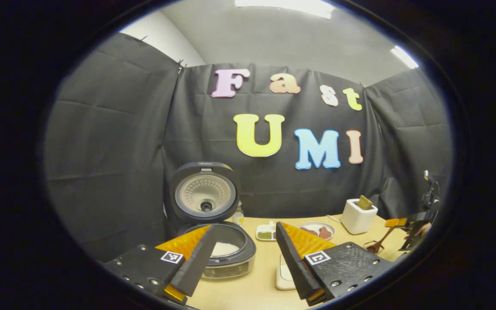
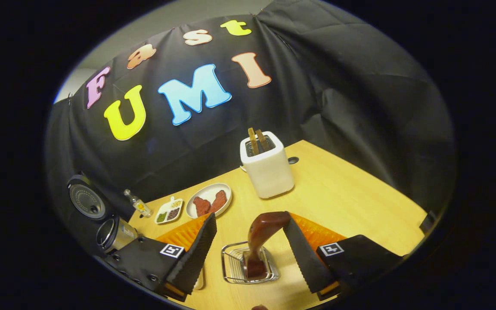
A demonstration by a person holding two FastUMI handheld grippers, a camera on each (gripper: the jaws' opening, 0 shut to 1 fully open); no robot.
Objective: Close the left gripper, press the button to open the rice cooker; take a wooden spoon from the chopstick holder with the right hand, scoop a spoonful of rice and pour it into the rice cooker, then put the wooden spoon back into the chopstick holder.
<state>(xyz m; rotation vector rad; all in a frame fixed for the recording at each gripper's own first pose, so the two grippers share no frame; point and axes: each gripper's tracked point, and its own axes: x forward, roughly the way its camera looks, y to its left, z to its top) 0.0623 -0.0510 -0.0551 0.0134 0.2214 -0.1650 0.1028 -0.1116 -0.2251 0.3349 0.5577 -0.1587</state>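
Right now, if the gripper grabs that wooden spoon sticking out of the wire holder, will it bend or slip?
The wooden spoon looks thick and solid, so it probably stays stiff. Its surface looks glossy, so it might slide a little between the fingers. It leans in the open wire holder, so it could tip sideways when nudged.

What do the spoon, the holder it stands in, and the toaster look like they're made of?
Dark brown spoon: glossy wood, probably lacquered, judging by its sheen. Silvery wire holder: shiny metal rods, likely steel. White boxy toaster: smooth matte casing, plastic or painted metal.
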